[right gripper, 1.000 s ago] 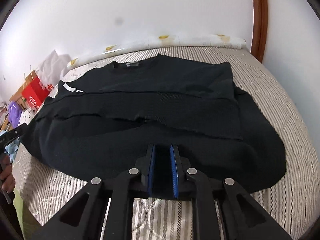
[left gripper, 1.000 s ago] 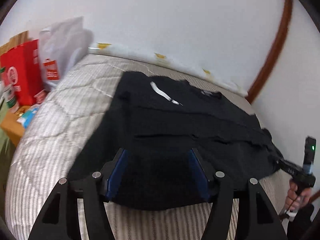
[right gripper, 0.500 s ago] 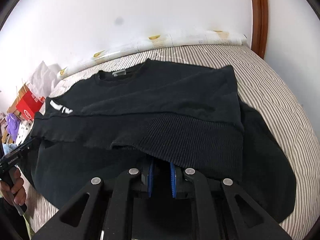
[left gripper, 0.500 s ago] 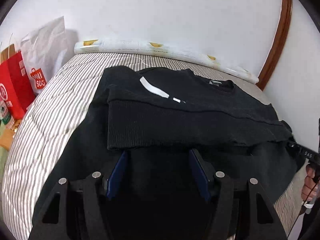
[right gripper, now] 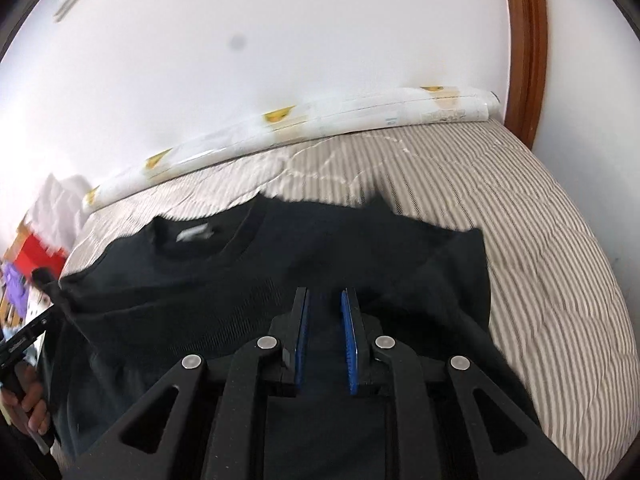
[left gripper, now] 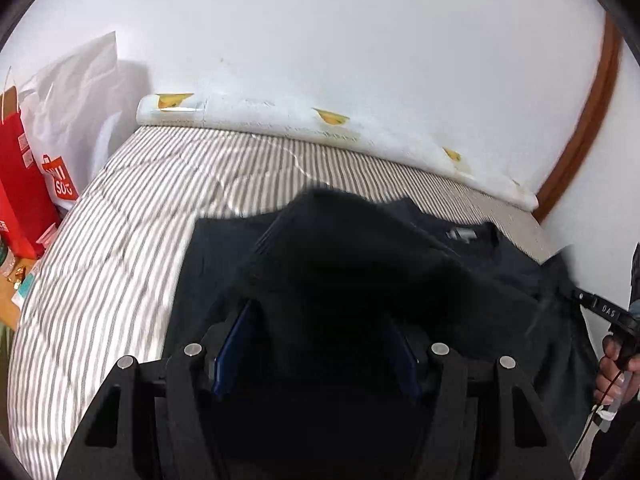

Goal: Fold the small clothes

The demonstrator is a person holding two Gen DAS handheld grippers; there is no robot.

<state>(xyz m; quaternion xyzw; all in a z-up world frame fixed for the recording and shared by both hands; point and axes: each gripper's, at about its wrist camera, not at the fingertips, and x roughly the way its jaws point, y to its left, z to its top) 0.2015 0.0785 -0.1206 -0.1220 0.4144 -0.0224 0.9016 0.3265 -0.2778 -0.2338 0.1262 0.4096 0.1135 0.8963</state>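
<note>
A black sweater [left gripper: 360,264] lies on the striped bed [left gripper: 132,240], its lower part lifted and carried toward the collar [right gripper: 196,236]. My left gripper [left gripper: 320,344] has its jaws wide apart with black cloth bunched between and over them; whether it grips is unclear. My right gripper [right gripper: 325,308] has its blue pads a narrow gap apart with the dark hem between them. Each gripper shows at the edge of the other's view, the right one [left gripper: 600,312] and the left one [right gripper: 24,344].
A white rolled cover [right gripper: 320,120] lies along the wall at the bed's far edge. Red and white shopping bags [left gripper: 48,160] stand left of the bed. A brown door frame [right gripper: 524,48] rises at the right.
Both grippers have moved forward toward the collar, carrying the sweater's lower edge up over the body. The white stripe on the sleeve is now covered.
</note>
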